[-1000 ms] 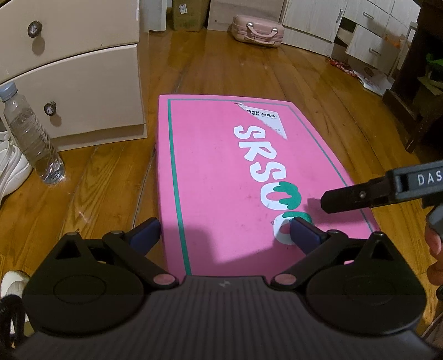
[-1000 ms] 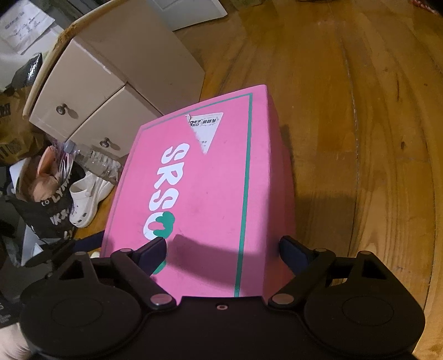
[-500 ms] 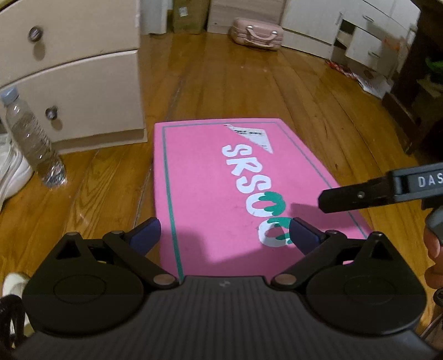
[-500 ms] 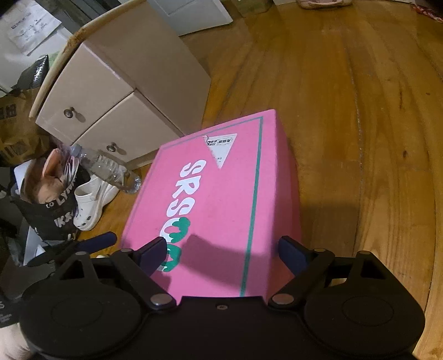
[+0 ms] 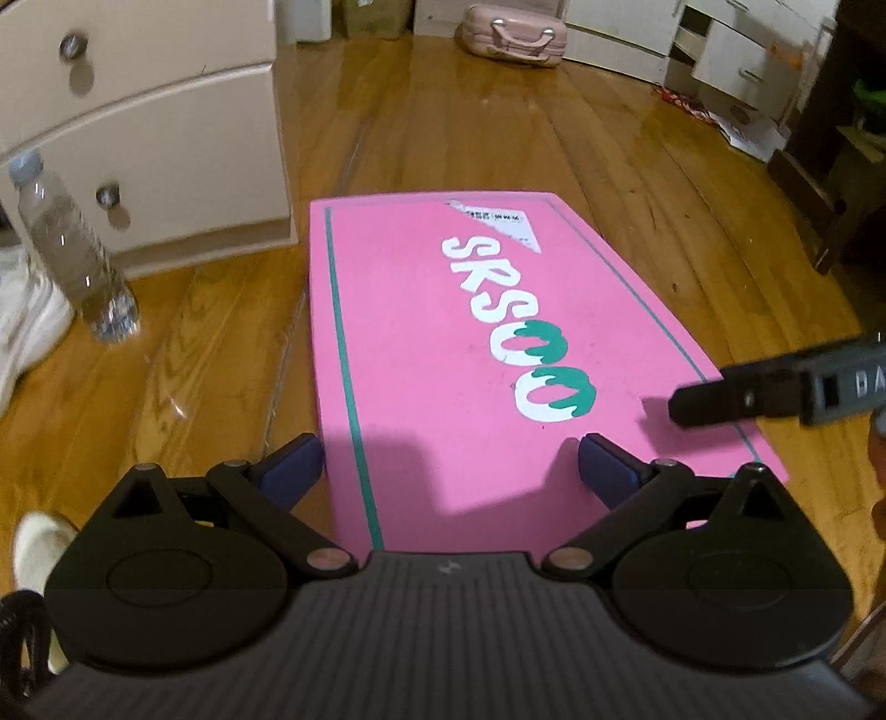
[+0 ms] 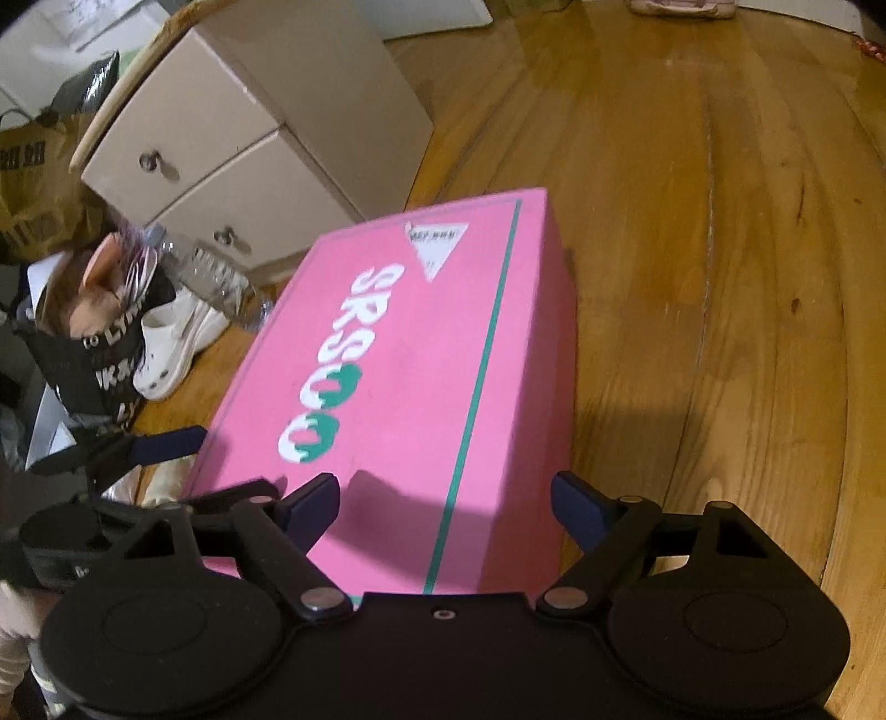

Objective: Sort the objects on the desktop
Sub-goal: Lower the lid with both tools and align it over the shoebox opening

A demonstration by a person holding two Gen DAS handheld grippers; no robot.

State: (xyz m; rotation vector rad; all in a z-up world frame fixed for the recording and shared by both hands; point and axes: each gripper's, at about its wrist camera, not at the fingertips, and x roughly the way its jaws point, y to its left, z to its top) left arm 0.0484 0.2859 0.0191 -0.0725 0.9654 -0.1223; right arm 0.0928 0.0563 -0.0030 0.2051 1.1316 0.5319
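A pink box (image 5: pixel 470 343) lies flat on the wooden floor (image 5: pixel 498 122), with its lid on. The lid has white and green letters and a thin green line near each long edge.

The left claw (image 5: pixel 451 468) is spread wide over the near end of the box. Its left finger (image 5: pixel 290 468) stands just outside the left edge of the box, and its right finger (image 5: pixel 606 468) is above the lid near the right side. I see no finger pressing on the box, and the claw holds nothing.

The right claw (image 6: pixel 446 507) is also spread, and its jaws are closing at this moment. The near right corner of the box is between them: one finger (image 6: pixel 310 507) is over the lid and the other (image 6: pixel 581 512) is beside the right wall of the box. I cannot tell if the pads touch the box; they do not pinch it. In the left wrist view, one black finger of the right claw (image 5: pixel 714 396) reaches over the right edge of the lid.

To the left of the box stands a white chest of drawers (image 5: pixel 144 133). A clear plastic bottle (image 5: pixel 72 249) is upright in front of it, and a white shoe (image 6: pixel 171 343) lies near the bottle. A small pink suitcase (image 5: pixel 512 27) stands far behind on the floor.
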